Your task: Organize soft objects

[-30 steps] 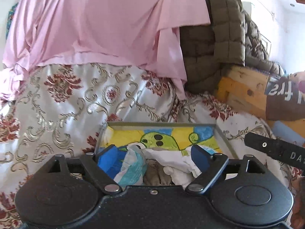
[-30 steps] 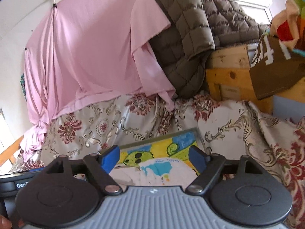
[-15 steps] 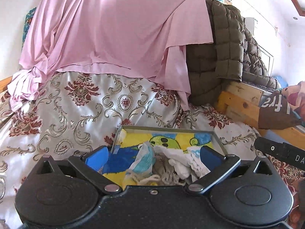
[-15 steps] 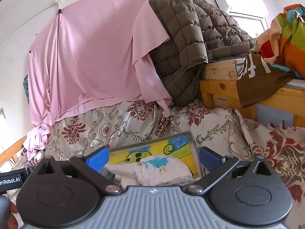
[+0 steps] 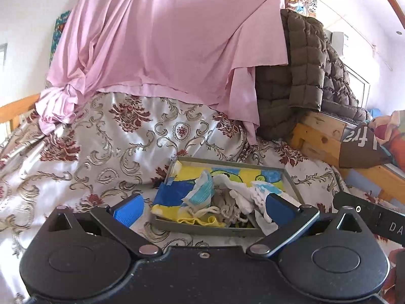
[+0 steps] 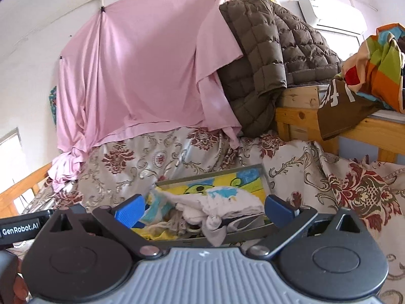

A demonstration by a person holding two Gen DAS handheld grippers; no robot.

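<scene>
Lying on a bed covered with a flowered bedspread [image 5: 106,157], a shallow grey tray [image 5: 202,229] holds a heap of small soft things. Its floor is lined with a bright yellow, blue and green cartoon picture. In the heap are a white cloth [image 5: 240,195] with scalloped edges, a blue and white striped piece [image 5: 202,193], some greyish knitted bits in the middle and a yellow scrap [image 5: 195,220] near the front wall (what each piece is cannot be told).

The left claw [image 5: 202,206] hangs just in front of the tray, its jaws spread wide after just opening further; nothing is between its blue pads [image 5: 129,209] but open air, and the heap lies beyond them. The right claw [image 6: 202,209] is also spread wide, having just opened as well, and holds nothing. In its view a white cloth with blue blotches [image 6: 227,200] tops the heap, and a grey-white end [image 6: 215,230] droops over the tray's near wall.

Behind the bed a pink sheet [image 5: 164,43] hangs from hooks on the wall, its lower edge falling onto the bedspread. To its right a brown quilted jacket [image 6: 268,55] is slung over a wooden frame [image 6: 298,116], where a brown cloth with white letters [image 6: 339,111] and a bright striped cloth [image 6: 377,63] also rest.
</scene>
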